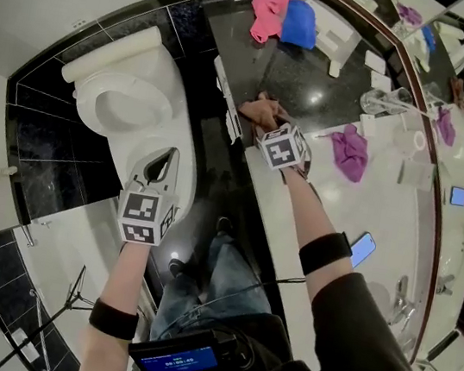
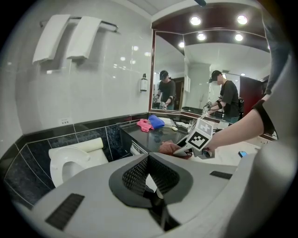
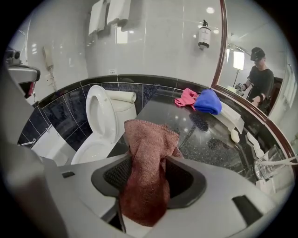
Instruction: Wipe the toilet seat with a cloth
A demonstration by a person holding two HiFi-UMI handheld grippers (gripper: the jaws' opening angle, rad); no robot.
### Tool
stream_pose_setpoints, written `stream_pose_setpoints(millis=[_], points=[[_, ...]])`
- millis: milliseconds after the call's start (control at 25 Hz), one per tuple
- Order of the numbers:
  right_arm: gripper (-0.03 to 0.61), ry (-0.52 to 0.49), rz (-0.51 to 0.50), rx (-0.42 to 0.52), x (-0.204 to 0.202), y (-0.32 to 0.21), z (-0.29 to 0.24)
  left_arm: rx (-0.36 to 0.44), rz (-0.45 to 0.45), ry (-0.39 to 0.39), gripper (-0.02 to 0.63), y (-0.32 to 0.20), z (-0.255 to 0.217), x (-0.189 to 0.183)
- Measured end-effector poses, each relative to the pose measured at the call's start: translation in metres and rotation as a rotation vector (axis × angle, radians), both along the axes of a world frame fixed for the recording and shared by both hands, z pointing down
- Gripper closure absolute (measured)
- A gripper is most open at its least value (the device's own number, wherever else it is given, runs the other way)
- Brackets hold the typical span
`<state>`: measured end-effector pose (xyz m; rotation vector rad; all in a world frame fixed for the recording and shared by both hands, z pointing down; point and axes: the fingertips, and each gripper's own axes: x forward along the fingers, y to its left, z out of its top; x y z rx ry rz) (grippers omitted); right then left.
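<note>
The white toilet (image 1: 105,130) stands left of the black counter (image 1: 309,83), and the toilet (image 3: 100,116) has its seat and lid raised. A reddish-brown cloth (image 3: 146,162) hangs between the jaws of my right gripper (image 3: 149,183). The jaws stand wide, with mesh pad showing on both sides of the cloth. In the head view the right gripper (image 1: 266,123) holds that cloth (image 1: 260,106) over the counter's left edge. My left gripper (image 1: 166,161) hovers over the toilet's front rim. In its own view the left gripper (image 2: 149,160) is empty, its jaws meeting at the tip.
A pink cloth (image 1: 268,13) and a blue cloth (image 1: 299,23) lie at the counter's far end. A purple cloth (image 1: 351,151) and a phone (image 1: 362,249) rest on the white basin top. Towels (image 2: 70,37) hang above the toilet. A mirror runs along the right.
</note>
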<state>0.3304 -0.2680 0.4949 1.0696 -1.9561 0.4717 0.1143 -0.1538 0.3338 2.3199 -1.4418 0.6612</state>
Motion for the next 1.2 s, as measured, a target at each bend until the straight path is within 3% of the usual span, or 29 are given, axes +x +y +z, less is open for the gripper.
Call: stream_pose_setpoints(millis=[400, 560, 800, 1000, 1200], points=[[0.334, -0.049, 0.041, 0.099, -0.008, 0.033, -0.065, 0.048, -0.004, 0.016, 0.611, 0.037, -0.026, -0.021], [0.39, -0.11, 0.03, 0.143, -0.03, 0.072, -0.109, 0.076, -0.011, 0.025, 0.611, 0.068, -0.044, -0.041], [0.527, -0.251, 0.009, 0.218, -0.081, 0.149, -0.164, 0.121, -0.04, 0.033, 0.611, 0.134, -0.074, -0.085], [0.569, -0.382, -0.014, 0.236, -0.137, 0.219, -0.208, 0.157, -0.099, 0.028, 0.611, 0.197, -0.097, -0.138], [0.568, -0.462, -0.03, 0.227, -0.187, 0.287, -0.23, 0.178, -0.162, 0.029, 0.611, 0.261, -0.112, -0.198]])
